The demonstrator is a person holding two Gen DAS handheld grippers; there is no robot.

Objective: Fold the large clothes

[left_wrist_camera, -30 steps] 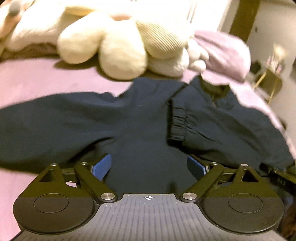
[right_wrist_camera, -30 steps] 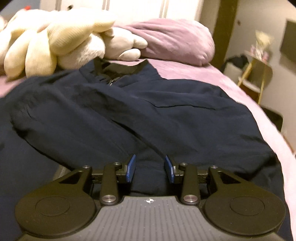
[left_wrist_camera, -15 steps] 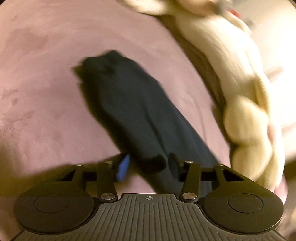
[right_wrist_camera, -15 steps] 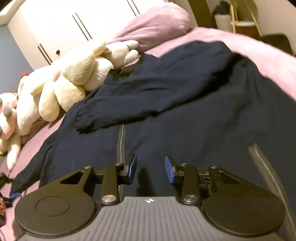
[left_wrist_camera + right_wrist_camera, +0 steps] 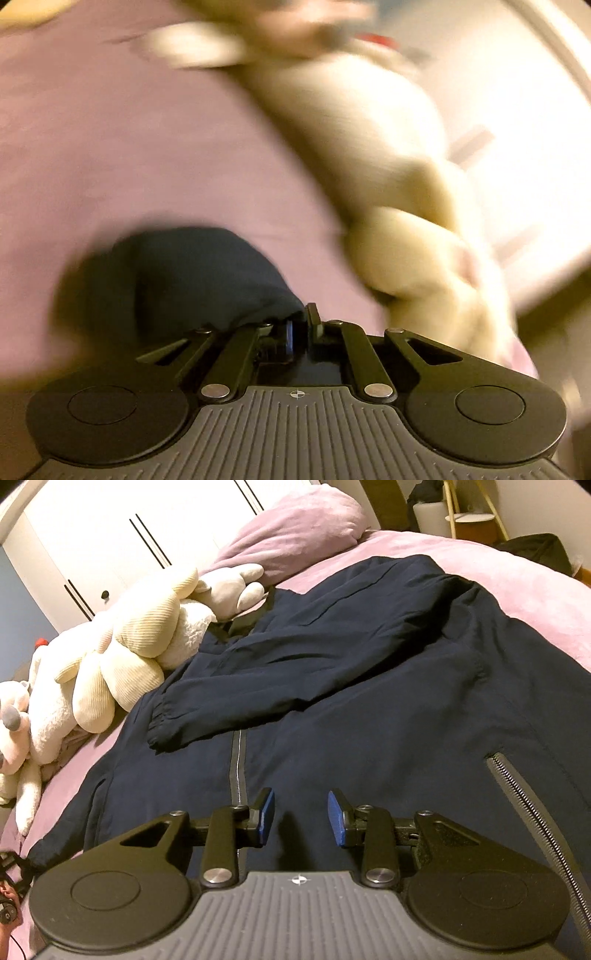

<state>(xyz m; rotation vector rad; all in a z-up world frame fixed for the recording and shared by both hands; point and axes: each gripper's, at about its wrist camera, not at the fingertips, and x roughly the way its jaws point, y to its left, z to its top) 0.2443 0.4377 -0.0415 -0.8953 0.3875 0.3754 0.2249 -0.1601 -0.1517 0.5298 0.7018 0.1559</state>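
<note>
**Jacket spread on the pink bed**

Pink bed, plush toys along its left edge. Left gripper pinched tight on the navy jacket's sleeve; right gripper, fingers apart, hovers over the jacket mid-bed.

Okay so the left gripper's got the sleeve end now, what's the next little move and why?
Probably carry that sleeve across onto the jacket body. The left gripper is shut on its dark cuff over the pink bedspread, and the other sleeve already lies folded across the chest. The right gripper hovers open.
</note>
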